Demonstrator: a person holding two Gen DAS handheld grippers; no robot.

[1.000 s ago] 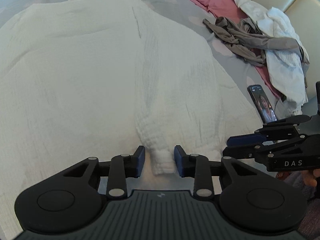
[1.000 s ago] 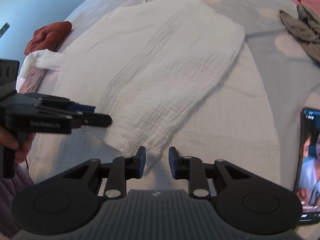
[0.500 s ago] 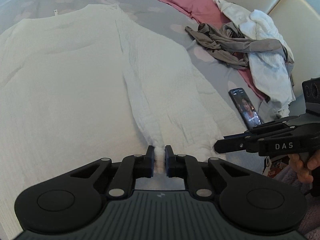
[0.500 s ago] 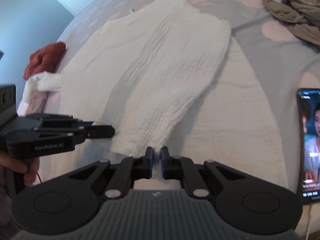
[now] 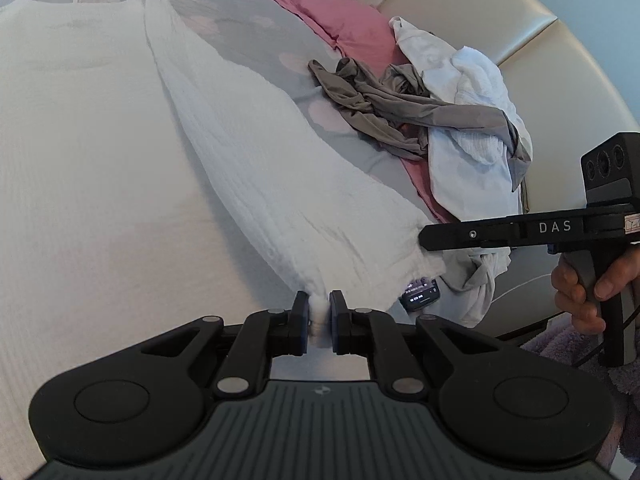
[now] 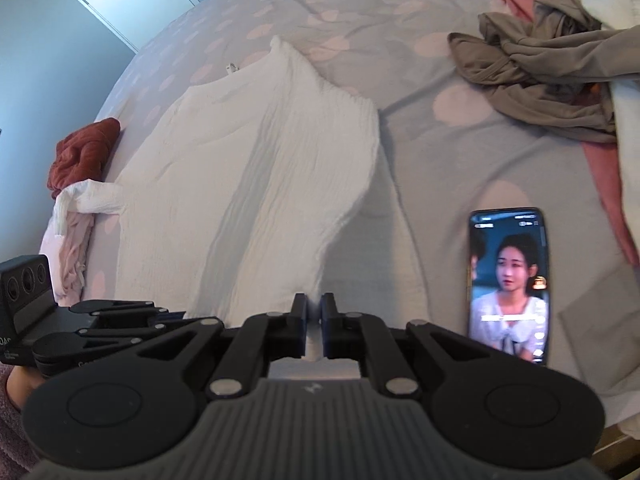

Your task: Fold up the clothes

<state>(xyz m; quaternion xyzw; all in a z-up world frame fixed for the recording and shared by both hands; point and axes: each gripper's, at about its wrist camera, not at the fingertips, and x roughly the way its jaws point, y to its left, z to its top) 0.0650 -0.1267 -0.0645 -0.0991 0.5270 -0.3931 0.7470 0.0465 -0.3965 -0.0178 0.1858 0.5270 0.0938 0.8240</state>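
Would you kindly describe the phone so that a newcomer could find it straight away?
Start at the grey bed cover with pink spots, then the big white garment spread on it. The phone lies flat to that garment's right, near the right gripper. It is the only dark, rigid, lit thing among soft cloth.

I count one white garment (image 5: 120, 160), one phone (image 6: 508, 284), one grey garment (image 6: 540, 72), one rust-red garment (image 6: 84, 152), two tools.
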